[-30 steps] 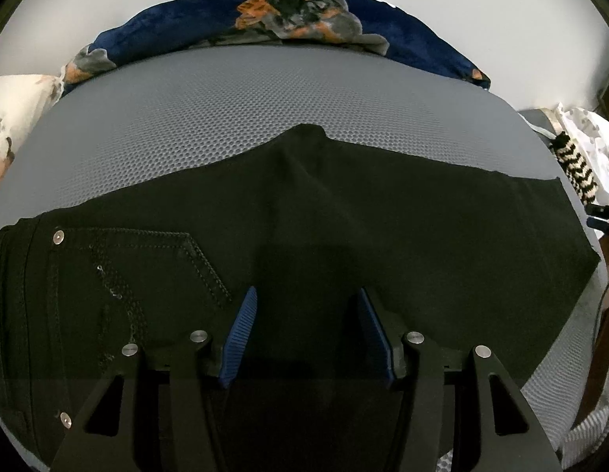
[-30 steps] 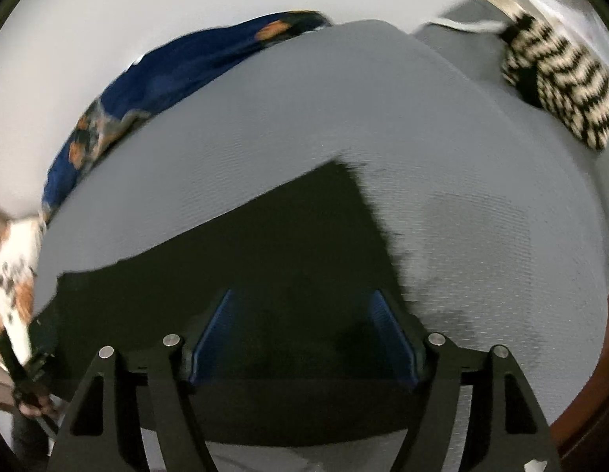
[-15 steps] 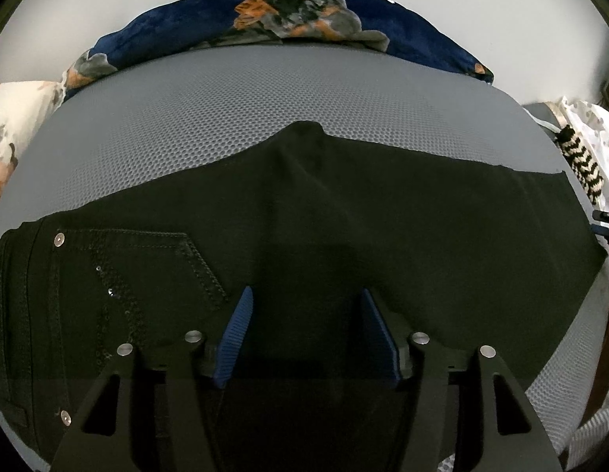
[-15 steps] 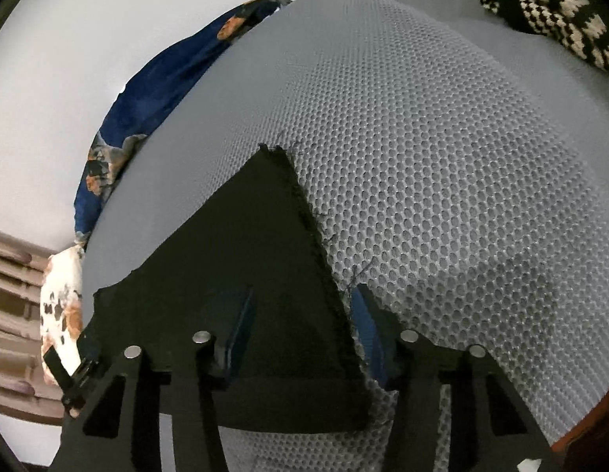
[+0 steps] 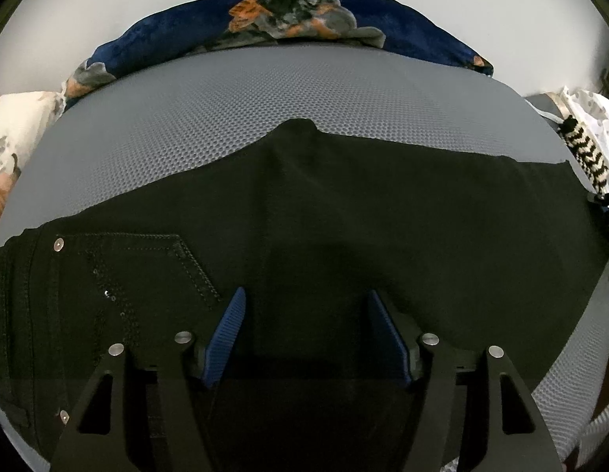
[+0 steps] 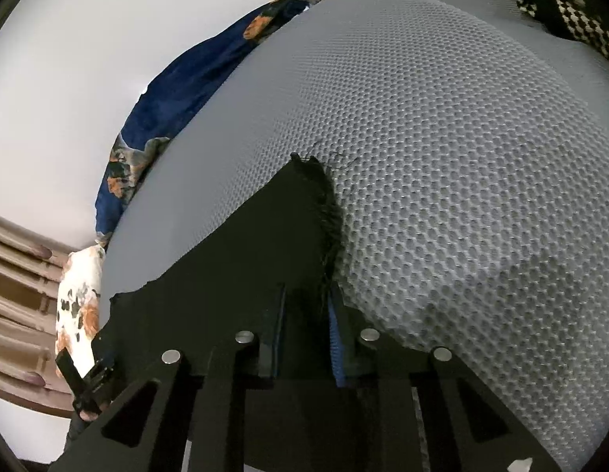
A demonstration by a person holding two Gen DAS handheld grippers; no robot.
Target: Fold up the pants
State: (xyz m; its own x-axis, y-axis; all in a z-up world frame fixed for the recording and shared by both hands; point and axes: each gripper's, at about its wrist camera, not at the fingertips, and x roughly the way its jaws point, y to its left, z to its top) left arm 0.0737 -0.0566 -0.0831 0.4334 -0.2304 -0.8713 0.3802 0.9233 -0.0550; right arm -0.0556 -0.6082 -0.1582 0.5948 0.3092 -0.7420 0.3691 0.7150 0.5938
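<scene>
Left wrist view. Item: black pants (image 5: 344, 228), lying flat across the grey mesh mattress (image 5: 265, 98), waistband and stitched back pocket (image 5: 147, 259) toward the left edge, legs running to the right edge. The 2 legs appear stacked one on the other (so the lengthwise fold looks done). Left gripper (image 5: 304, 330): jaws wide apart, over the near edge of the cloth at mid-length, holding nothing. Far edge: navy floral pillow (image 5: 285, 19); zigzag knit garment (image 5: 587, 153) at the right edge.

Right wrist view. Item: frayed hem end (image 6: 324, 204) of the pants, flat on the mattress. Right gripper (image 6: 304, 314): jaws drawn close together on the hem cloth, which sits between the blue pads (image 6: 335, 338).

Status: crosswise folds not yet made; the hem end is still to be carried toward the waistband.
</scene>
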